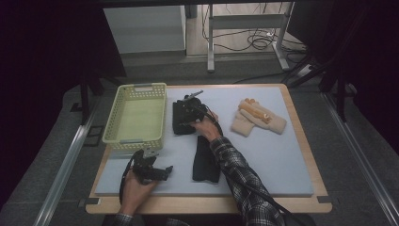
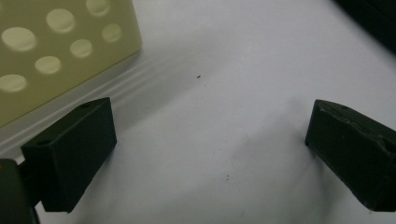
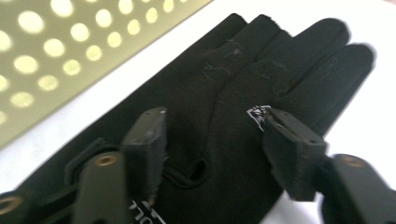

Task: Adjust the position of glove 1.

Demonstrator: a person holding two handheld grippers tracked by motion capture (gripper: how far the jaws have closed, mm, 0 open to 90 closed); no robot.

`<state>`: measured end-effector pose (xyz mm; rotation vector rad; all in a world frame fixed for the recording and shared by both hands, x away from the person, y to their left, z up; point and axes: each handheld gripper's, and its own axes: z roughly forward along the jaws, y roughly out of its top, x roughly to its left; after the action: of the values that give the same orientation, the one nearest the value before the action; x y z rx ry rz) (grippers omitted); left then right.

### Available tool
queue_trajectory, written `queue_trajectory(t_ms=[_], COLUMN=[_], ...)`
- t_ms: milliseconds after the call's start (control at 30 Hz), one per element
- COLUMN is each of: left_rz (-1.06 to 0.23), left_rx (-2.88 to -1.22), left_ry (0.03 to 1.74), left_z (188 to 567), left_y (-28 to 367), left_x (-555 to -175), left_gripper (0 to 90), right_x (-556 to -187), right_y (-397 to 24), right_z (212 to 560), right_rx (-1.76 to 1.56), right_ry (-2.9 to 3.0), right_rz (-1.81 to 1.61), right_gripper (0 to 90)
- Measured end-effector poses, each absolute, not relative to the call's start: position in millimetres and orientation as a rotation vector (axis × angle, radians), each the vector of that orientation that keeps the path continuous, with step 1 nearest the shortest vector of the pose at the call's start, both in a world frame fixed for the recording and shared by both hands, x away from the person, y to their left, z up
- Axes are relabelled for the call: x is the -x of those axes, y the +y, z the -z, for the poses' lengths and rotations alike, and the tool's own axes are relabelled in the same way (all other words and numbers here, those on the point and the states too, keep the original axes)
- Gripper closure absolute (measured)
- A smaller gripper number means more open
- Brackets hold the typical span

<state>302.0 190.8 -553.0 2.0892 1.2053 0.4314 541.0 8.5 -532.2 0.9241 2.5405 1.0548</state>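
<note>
I see a black glove (image 3: 224,107) lying flat on the pale mat (image 1: 263,155), just right of the yellow-green basket (image 1: 137,117) and left of the beige gloves (image 1: 256,120) that lie well apart from it. In my right gripper view its fabric is smooth and dark, the fingers lie side by side pointing away, a small white logo sits near the knuckles, and a cuff tab with white lettering shows at the bottom edge. A second black glove (image 1: 205,160) lies closer to me on the mat, partly under my right sleeve. My right gripper (image 1: 192,107) hangs directly over the far glove, arm stretched forward across the middle of the mat, the plaid sleeve running diagonally from the lower right. Its jaws straddle the back of the glove, one over the palm side by the cuff opening, the other beside the logo; they stand partly apart with the fabric between them, and I cannot tell that the pads press on it. The picture there is slightly blurred. My left gripper (image 1: 153,172) rests low at the near left of the mat, just in front of the basket's near corner, held in a hand that comes in from the bottom edge. Its jaws are spread wide over bare mat with nothing between them, and the basket's holed wall shows at the upper left of its view.
</note>
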Motion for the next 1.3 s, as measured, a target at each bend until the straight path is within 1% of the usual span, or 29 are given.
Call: queue_trajectory(t_ms=[67,100,133,267,300,500,900,1300], left_rz=[-0.432,-0.432,-0.432,-0.432,-0.432,-0.431,-0.431,-0.432], left_rx=[-2.089,-2.089,-2.089,-2.089,-2.089,-2.089,-2.090,-2.091], left_ry=[1.205,1.205,1.205,1.205,1.205,1.206,1.206,1.206], left_z=[553,553,553,553,553,553,553,553], left_y=[191,191,191,191,191,191,191,191], left_x=[-302,-302,-302,-302,-302,-302,-302,-302], left_gripper=[2.0,2.0,2.0,2.0,2.0,2.0,2.0,2.1], right_x=[-543,-542,-542,-540,-539,-534,-523,-513], right_y=[8,8,8,7,7,11,-3,-9], right_z=[533,533,533,530,530,524,499,485], right_rx=[-0.947,-0.960,-0.960,-0.977,-0.967,-0.955,-0.934,-0.908], right_ry=[2.541,2.546,2.546,2.566,2.564,2.554,2.539,2.536], right_rz=[-1.075,-1.080,-1.080,-1.080,-1.077,-1.014,-1.091,-1.117], right_gripper=[47.8,58.3,58.3,82.3,83.7,85.5,85.6,85.5])
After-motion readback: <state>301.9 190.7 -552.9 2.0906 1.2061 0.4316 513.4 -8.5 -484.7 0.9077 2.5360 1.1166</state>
